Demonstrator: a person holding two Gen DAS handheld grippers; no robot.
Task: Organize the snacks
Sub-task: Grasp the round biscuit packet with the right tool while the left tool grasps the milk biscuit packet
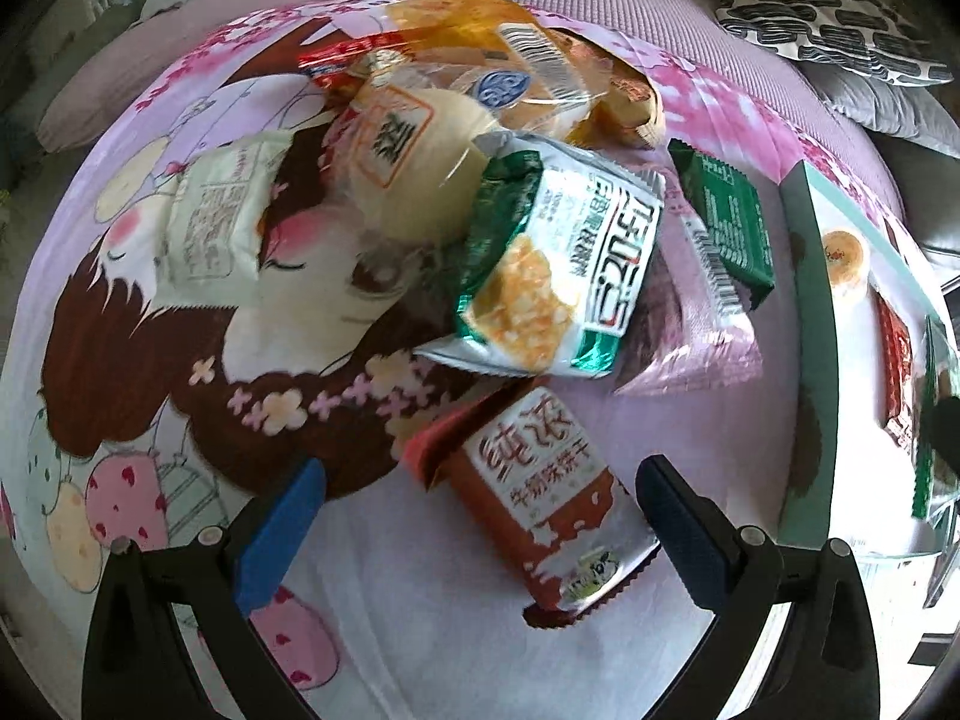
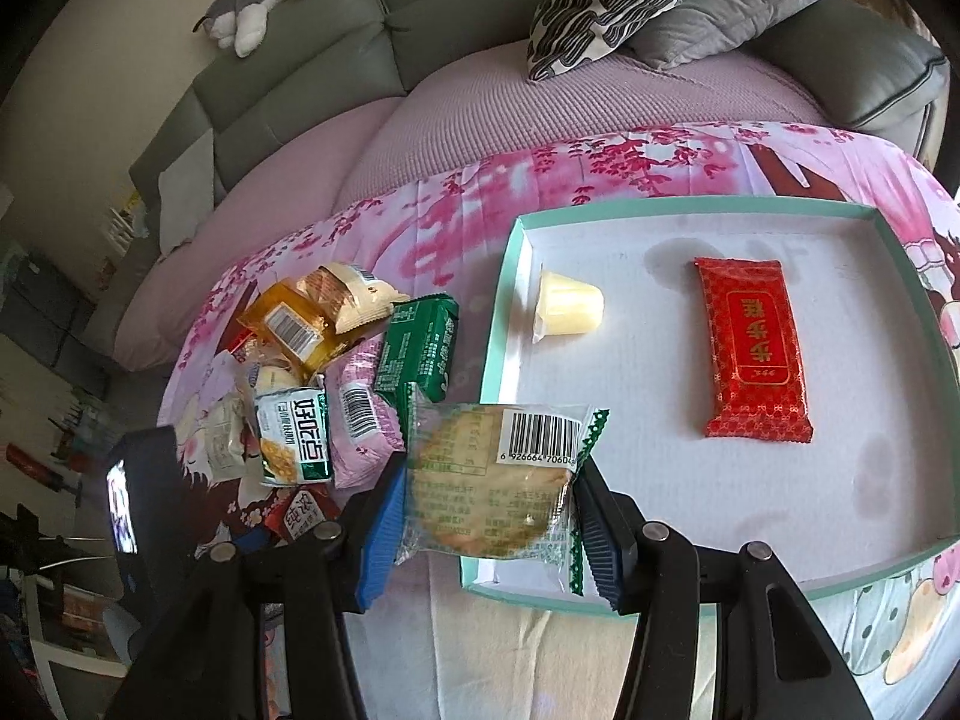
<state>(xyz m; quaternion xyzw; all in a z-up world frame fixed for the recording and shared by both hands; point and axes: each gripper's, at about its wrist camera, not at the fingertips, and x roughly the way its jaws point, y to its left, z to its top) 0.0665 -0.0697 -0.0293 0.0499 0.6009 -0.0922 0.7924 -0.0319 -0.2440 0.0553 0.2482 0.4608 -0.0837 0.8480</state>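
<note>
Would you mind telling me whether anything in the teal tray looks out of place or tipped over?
The jelly cup lies on its side near the tray's left wall, not upright. The red packet lies flat and looks fine. Nothing seems spilled or torn.

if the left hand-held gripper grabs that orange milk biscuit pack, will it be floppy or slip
Probably fairly firm: the orange biscuit pack looks filled and boxy. Its glossy wrapper may slip somewhat, and its crimped ends would likely flex. It lies flat between the open fingers of the left hand-held gripper, so rolling seems unlikely.
</note>
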